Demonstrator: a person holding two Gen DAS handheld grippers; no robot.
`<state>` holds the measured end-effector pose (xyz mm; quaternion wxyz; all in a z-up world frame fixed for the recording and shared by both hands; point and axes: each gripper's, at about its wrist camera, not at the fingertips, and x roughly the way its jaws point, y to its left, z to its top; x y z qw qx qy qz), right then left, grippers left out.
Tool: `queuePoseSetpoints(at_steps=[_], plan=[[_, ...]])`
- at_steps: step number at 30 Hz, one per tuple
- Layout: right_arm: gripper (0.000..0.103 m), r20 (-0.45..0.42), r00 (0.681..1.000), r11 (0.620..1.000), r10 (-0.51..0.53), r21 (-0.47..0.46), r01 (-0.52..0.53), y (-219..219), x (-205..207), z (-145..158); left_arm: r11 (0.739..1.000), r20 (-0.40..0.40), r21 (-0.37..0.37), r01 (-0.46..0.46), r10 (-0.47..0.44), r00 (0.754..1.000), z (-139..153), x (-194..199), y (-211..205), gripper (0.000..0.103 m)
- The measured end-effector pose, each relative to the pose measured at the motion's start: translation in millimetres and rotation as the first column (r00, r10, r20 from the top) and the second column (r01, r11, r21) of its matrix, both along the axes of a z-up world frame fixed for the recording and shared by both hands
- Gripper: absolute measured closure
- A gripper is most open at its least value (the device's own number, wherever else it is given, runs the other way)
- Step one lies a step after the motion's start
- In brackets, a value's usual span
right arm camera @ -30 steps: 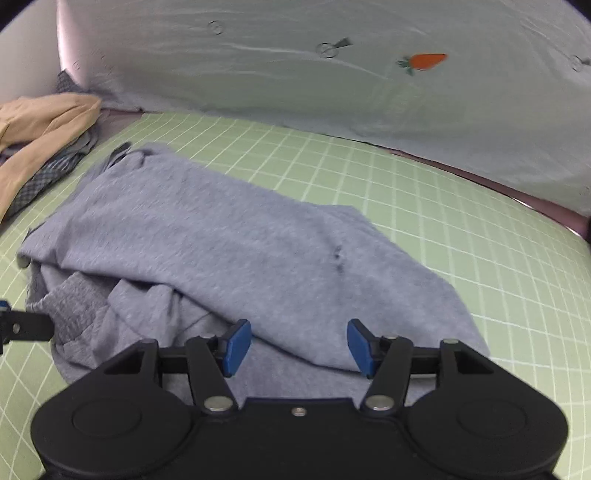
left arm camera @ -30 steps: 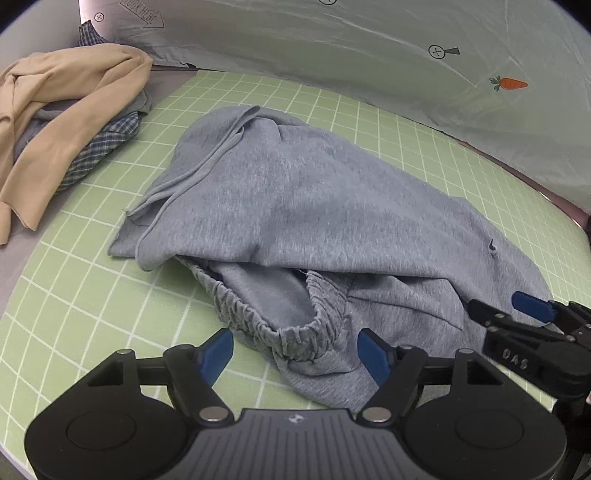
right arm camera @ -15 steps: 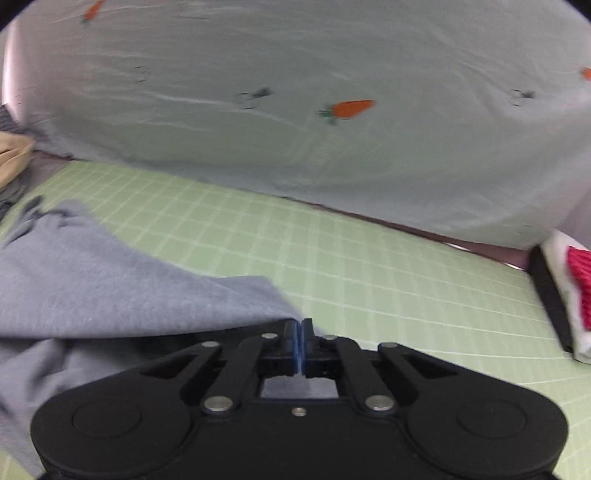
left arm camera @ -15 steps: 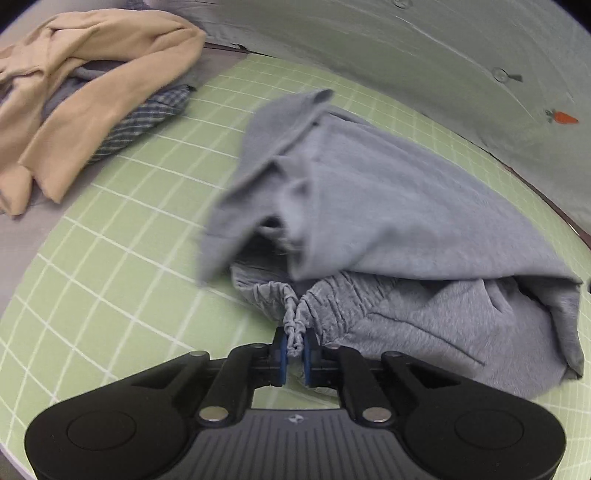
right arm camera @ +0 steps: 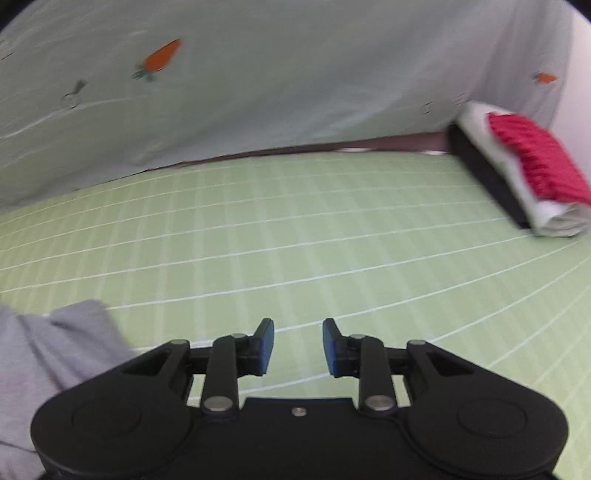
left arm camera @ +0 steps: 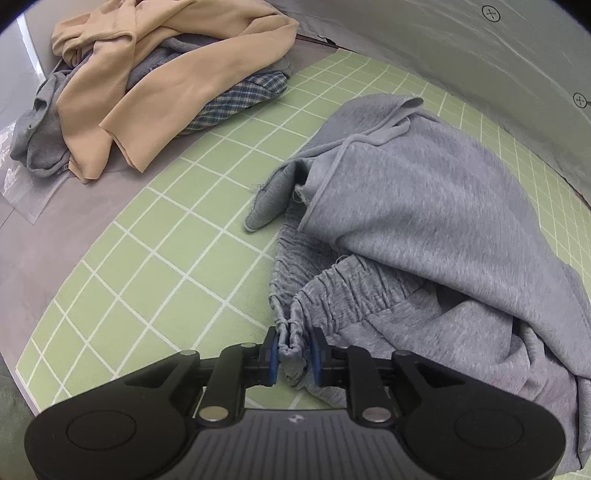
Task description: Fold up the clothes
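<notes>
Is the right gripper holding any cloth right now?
No. In the right wrist view the right gripper has its fingers spread apart with only the green grid mat between them.

No readable text (only circled-cross marks (left arm camera: 491, 13)).

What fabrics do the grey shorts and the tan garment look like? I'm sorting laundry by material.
The grey shorts look like heathered cotton-type sweatshirt jersey, matte, with a gathered elastic waistband. The tan garment looks like a smooth, soft knit draping in rounded folds, possibly fleece; its fibre cannot be told.
</notes>
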<state>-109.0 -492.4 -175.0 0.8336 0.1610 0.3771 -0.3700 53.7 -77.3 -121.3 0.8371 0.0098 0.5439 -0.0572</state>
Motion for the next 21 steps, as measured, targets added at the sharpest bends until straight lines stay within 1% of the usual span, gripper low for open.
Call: queuePoseSetpoints(at_steps=[1,2,3,5,7,8,10,11,12,13,14,15,16,17,18,19,21], plan=[[0.073,0.013,0.999,0.998,0.043,0.041,-0.043,11.0,12.9,-4.3,1.0,-0.009,0.005,-0.002,0.002,1.0,-1.6,-0.8,-0.5,0.077],[0.072,0.026,0.996,0.994,0.09,0.06,-0.092,21.6,23.1,-5.4,1.0,-0.019,0.009,-0.006,0.006,1.0,-3.8,-1.5,-0.3,0.075],[0.069,0.041,0.987,0.985,0.157,0.07,-0.159,35.1,34.3,-4.8,1.0,-0.029,0.013,-0.009,0.01,1.0,-5.9,-2.3,-0.1,0.074],[0.065,0.062,0.958,0.956,0.281,0.066,-0.285,63.1,56.3,-1.5,1.0,-0.046,0.016,-0.023,0.023,0.999,-10.7,-3.4,1.9,0.072],[0.059,0.097,0.924,0.922,0.369,0.085,-0.377,83.9,72.8,1.4,1.0,-0.045,0.019,-0.023,0.023,0.999,-11.7,-4.5,2.2,0.071],[0.057,0.117,0.91,0.907,0.397,0.104,-0.409,90.2,78.8,1.8,1.0,-0.044,0.021,-0.02,0.021,0.999,-11.8,-4.5,1.7,0.071],[0.049,0.148,0.878,0.87,0.456,0.136,-0.474,100.6,89.4,0.6,1.0,-0.042,0.028,-0.013,0.014,0.999,-12.0,-3.9,0.3,0.07],[0.047,0.141,0.868,0.858,0.476,0.141,-0.494,106.0,93.0,-1.3,0.999,-0.041,0.031,-0.01,0.011,0.999,-12.1,-3.5,-0.4,0.069],[0.043,0.134,0.859,0.847,0.495,0.147,-0.511,111.1,96.6,-3.5,0.999,-0.04,0.035,-0.006,0.008,0.999,-12.1,-3.2,-1.3,0.068],[0.041,0.118,0.858,0.844,0.5,0.157,-0.514,112.9,100.1,-7.6,0.999,-0.039,0.04,-0.002,0.004,0.999,-12.1,-3.0,-2.3,0.068],[0.041,0.102,0.856,0.84,0.506,0.167,-0.516,114.5,103.2,-11.7,0.999,-0.037,0.044,0.001,0.001,0.999,-12.2,-2.8,-3.2,0.067],[0.046,0.1,0.853,0.834,0.512,0.181,-0.522,113.2,103.2,-15.7,0.999,-0.036,0.045,0.002,-0.001,0.999,-12.3,-2.7,-3.5,0.067],[0.071,0.099,0.849,0.827,0.519,0.193,-0.528,111.8,102.9,-19.2,0.999,-0.034,0.046,0.003,-0.002,0.999,-12.4,-2.5,-3.3,0.067],[0.091,0.112,0.844,0.822,0.525,0.19,-0.536,109.2,99.2,-17.9,0.999,-0.033,0.046,0.004,-0.003,0.999,-12.5,-2.3,-3.1,0.066],[0.1,0.124,0.839,0.817,0.53,0.187,-0.545,106.6,95.6,-16.7,0.999,-0.032,0.046,0.005,-0.004,0.999,-12.6,-2.1,-2.8,0.065],[0.1,0.137,0.834,0.814,0.534,0.182,-0.551,103.8,91.7,-14.9,0.999,-0.031,0.049,0.005,-0.004,1.0,-12.7,-1.7,-2.5,0.063],[0.1,0.166,0.851,0.847,0.498,0.118,-0.519,94.1,78.9,-1.5,0.999,-0.028,0.053,0.003,-0.001,1.0,-13.2,-1.0,-1.0,0.057]])
